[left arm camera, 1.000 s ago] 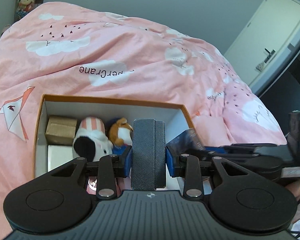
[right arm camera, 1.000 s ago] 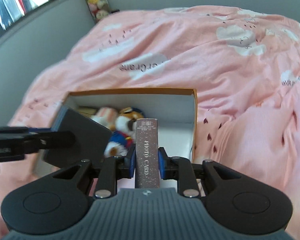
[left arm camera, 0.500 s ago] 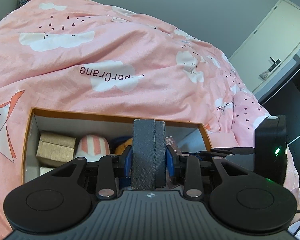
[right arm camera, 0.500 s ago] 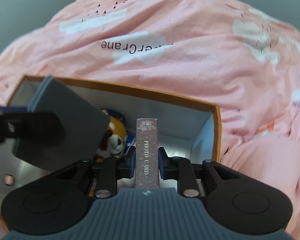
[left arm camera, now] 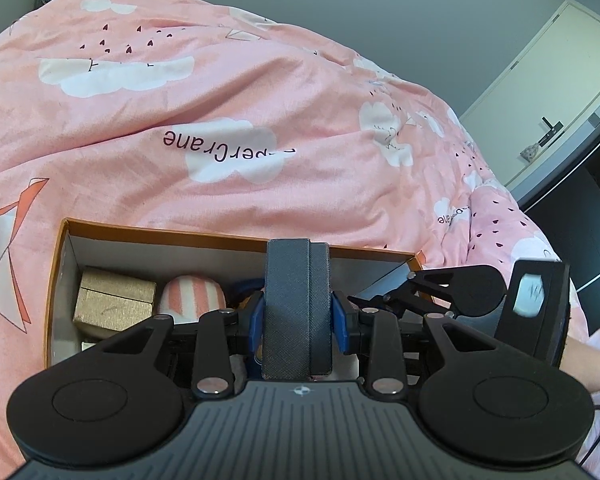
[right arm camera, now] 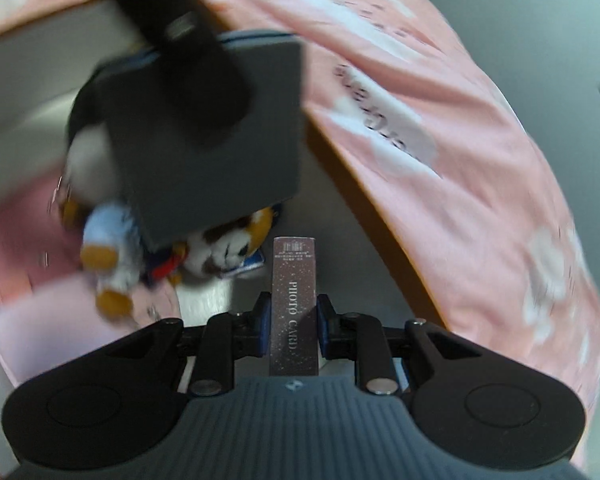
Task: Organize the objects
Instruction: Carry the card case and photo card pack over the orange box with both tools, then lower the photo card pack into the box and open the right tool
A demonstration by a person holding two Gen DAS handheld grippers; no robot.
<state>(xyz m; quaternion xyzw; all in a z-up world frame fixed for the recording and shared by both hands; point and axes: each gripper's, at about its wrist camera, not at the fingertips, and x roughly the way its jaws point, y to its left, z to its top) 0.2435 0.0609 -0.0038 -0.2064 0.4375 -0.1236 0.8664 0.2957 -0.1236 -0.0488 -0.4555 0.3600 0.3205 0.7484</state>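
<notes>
Right wrist view is now blurred: the right hand-held gripper (right arm camera: 294,322), grasping a slim glittery "PHOTO CARD" box (right arm camera: 294,300), has dropped inside the orange-rimmed cardboard box (left arm camera: 236,236). Beside it, the left hand-held gripper (left arm camera: 298,316) clenches a dark grey textured case (left arm camera: 296,304) above the plush toys (right arm camera: 220,252), so placement looks imminent.

We see the box (left arm camera: 60,280) resting on the bed (left arm camera: 220,100). Inside it, the small carton (left arm camera: 114,300) lies at the left, the plush toys (right arm camera: 228,248) to its right.
</notes>
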